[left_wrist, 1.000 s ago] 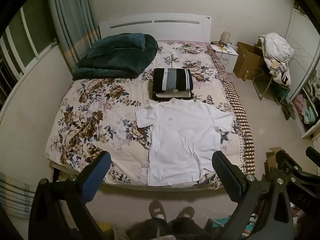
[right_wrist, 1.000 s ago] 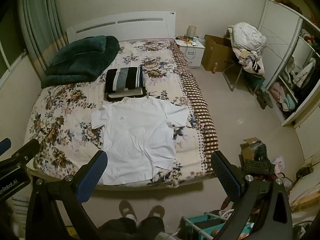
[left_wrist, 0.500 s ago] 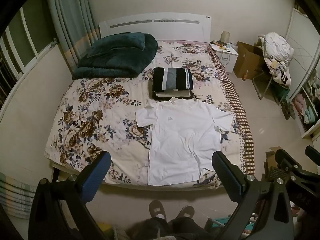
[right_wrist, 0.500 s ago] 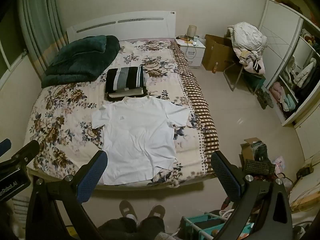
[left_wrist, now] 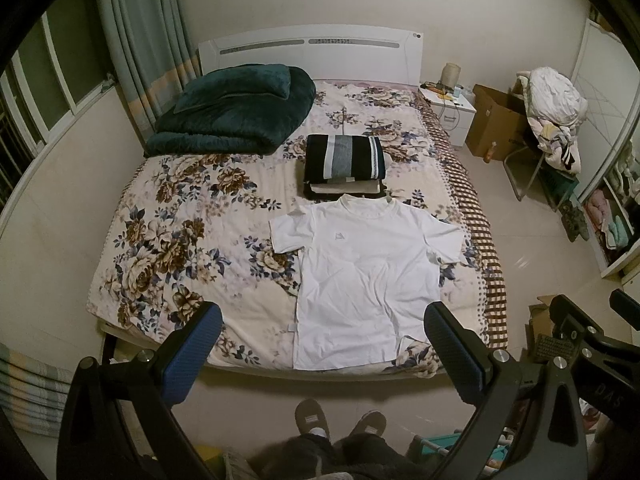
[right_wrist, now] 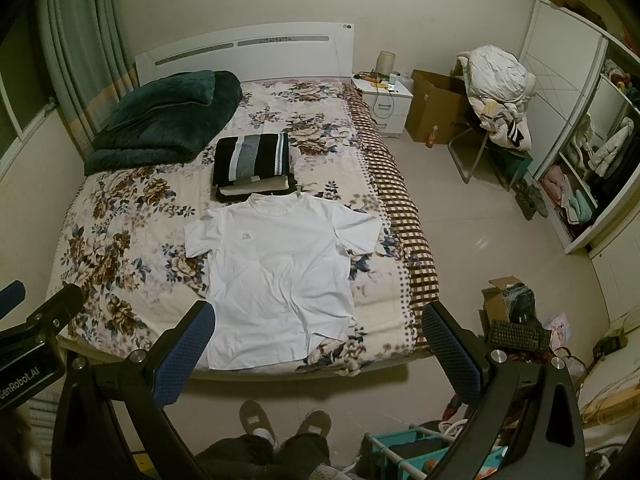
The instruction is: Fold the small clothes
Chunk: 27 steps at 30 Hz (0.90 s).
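A white T-shirt (left_wrist: 364, 272) lies flat, front up, on the floral bedspread (left_wrist: 180, 240) near the foot of the bed; it also shows in the right wrist view (right_wrist: 276, 276). A stack of folded clothes (left_wrist: 344, 166) with a black-and-grey striped one on top sits just beyond its collar, also seen in the right wrist view (right_wrist: 252, 168). My left gripper (left_wrist: 322, 334) is open and empty, held high above the foot of the bed. My right gripper (right_wrist: 318, 334) is open and empty, beside it to the right.
A folded dark green blanket (left_wrist: 232, 116) lies at the head of the bed. A nightstand (right_wrist: 386, 102), cardboard box (right_wrist: 434, 106) and a chair piled with laundry (right_wrist: 500, 92) stand to the right. Shelves (right_wrist: 592, 168) line the right wall. My slippered feet (left_wrist: 340, 426) stand at the bed's foot.
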Motion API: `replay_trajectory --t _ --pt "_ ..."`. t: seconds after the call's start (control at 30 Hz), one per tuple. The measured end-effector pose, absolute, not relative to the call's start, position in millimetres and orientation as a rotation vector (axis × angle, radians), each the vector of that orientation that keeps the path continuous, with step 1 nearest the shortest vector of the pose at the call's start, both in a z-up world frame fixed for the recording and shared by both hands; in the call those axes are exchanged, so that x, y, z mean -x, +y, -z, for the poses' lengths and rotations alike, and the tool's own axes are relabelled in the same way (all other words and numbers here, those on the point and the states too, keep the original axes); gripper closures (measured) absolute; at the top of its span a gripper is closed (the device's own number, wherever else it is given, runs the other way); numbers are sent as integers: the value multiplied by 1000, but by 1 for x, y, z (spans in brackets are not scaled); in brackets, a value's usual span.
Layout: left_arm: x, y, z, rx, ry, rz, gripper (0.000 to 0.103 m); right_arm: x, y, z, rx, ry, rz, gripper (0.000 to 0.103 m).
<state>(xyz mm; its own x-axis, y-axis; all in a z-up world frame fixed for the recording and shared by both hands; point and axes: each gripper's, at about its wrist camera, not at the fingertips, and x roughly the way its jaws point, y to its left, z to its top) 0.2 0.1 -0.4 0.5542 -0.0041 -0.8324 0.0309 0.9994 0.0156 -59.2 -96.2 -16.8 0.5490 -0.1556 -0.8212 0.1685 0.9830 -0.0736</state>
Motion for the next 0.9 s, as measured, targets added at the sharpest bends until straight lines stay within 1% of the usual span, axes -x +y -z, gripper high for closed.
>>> replay_trajectory --t 0.9 --pt "0 -7 0 -24 979 23 0 61 -95 12 -13 968 190 0"
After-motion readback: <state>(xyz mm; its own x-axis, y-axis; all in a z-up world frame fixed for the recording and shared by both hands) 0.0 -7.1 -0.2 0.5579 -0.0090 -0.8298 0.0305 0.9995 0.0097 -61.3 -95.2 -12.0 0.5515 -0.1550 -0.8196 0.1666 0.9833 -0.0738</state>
